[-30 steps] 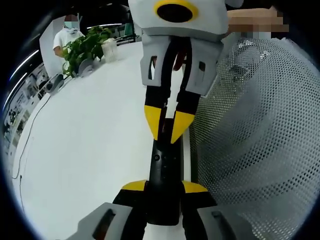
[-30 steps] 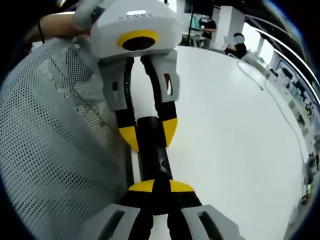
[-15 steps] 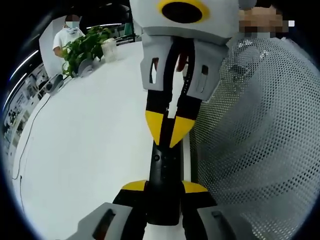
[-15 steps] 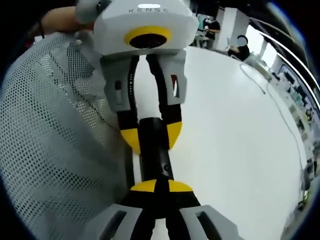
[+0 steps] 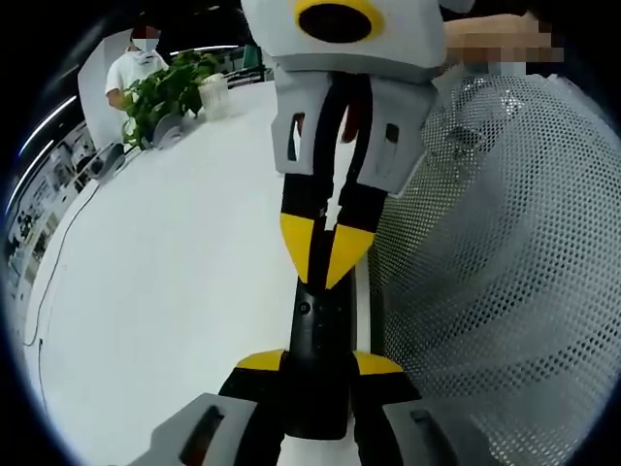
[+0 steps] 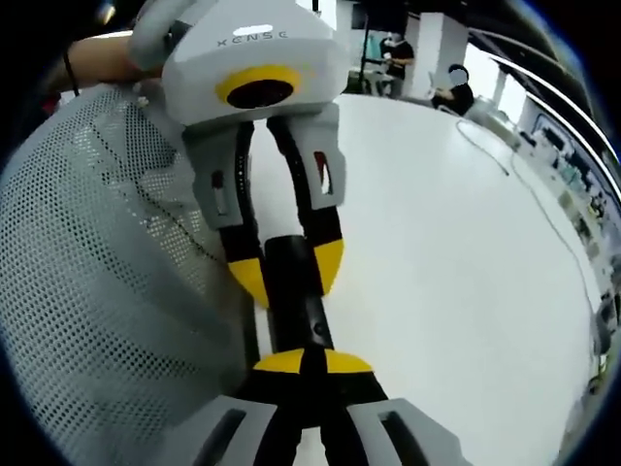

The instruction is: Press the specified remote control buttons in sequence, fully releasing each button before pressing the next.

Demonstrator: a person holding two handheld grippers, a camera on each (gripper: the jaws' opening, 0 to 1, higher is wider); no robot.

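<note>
Left tool (image 5: 320,364) clamps the slim black plastic remote control (image 5: 318,320) steady above the white table (image 5: 175,291), so we press its buttons with the right tool (image 5: 320,257), tips together.

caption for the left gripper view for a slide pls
Left gripper clamps a black remote control above the white table while the right gripper presses its closed tips onto it.

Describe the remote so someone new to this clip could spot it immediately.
On the wide white table, beside the grey perforated mesh sleeve, the left gripper is clamped on a slim black bar-shaped remote control. The right gripper has its closed yellow tips on it.
</note>
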